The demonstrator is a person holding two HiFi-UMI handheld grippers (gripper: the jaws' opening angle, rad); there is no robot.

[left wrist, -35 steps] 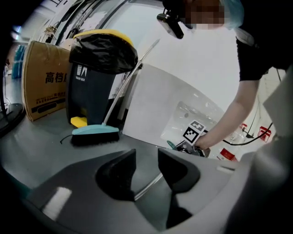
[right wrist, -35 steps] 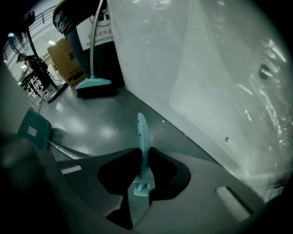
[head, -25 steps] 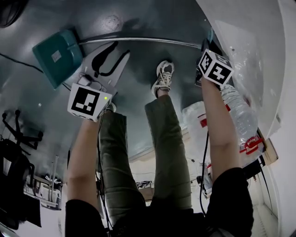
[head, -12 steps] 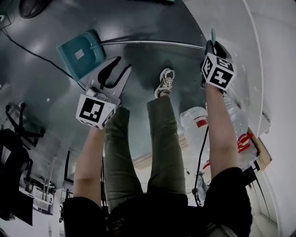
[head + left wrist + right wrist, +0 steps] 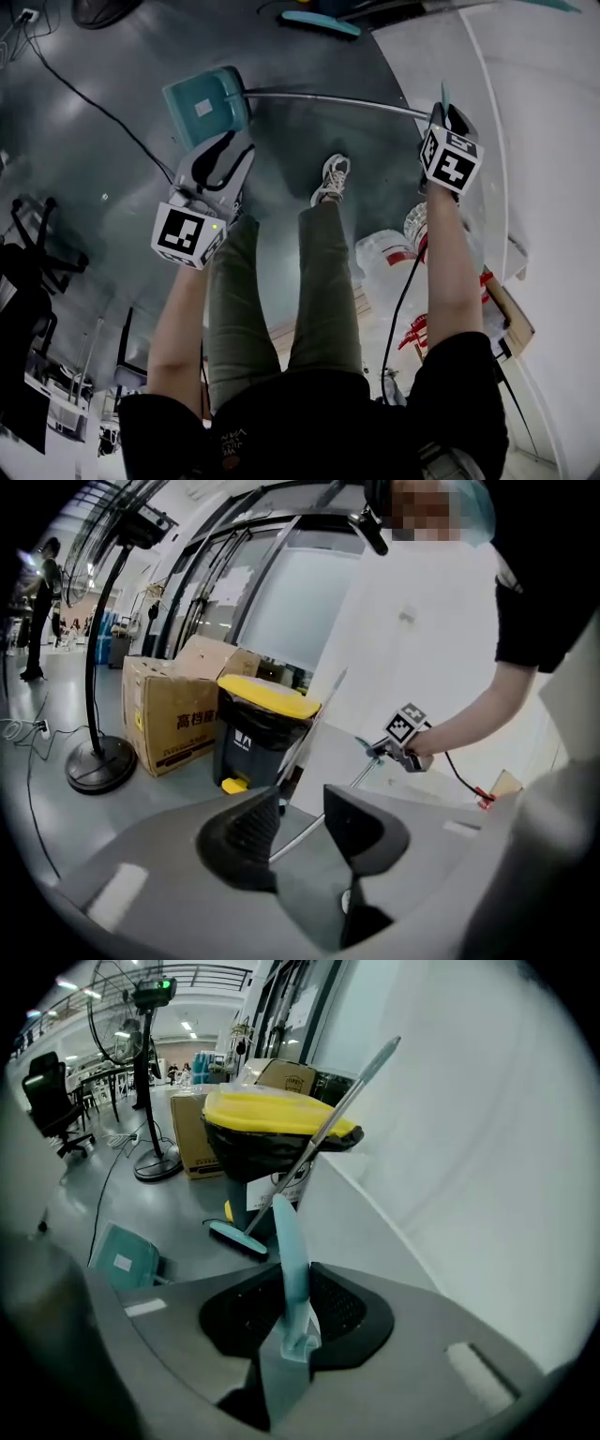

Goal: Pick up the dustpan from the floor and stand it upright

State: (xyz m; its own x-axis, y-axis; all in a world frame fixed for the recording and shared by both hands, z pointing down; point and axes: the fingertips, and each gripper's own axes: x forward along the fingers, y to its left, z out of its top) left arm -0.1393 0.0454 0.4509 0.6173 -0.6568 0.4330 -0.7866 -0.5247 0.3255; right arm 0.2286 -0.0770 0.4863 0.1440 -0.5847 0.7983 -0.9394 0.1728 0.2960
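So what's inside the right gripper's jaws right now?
The dustpan's teal handle stands between the pads of the right gripper, whose jaws have just been opening slightly. Its lower end is hidden behind the jaws.

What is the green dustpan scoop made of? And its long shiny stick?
The scoop is probably plastic: smooth, matte teal. The stick looks like metal: thin, silvery, with a bright glint. Its teal grip seems plastic too.

Open-plan work hall, lab or workshop type. Evidence: glossy grey floor (image 5: 187, 37), pedestal fan (image 5: 98, 761), cardboard box (image 5: 173, 714), yellow-lidded bin (image 5: 258, 733), office chair (image 5: 52, 1087), ceiling strip lights (image 5: 67, 984), white partition (image 5: 469, 1147).
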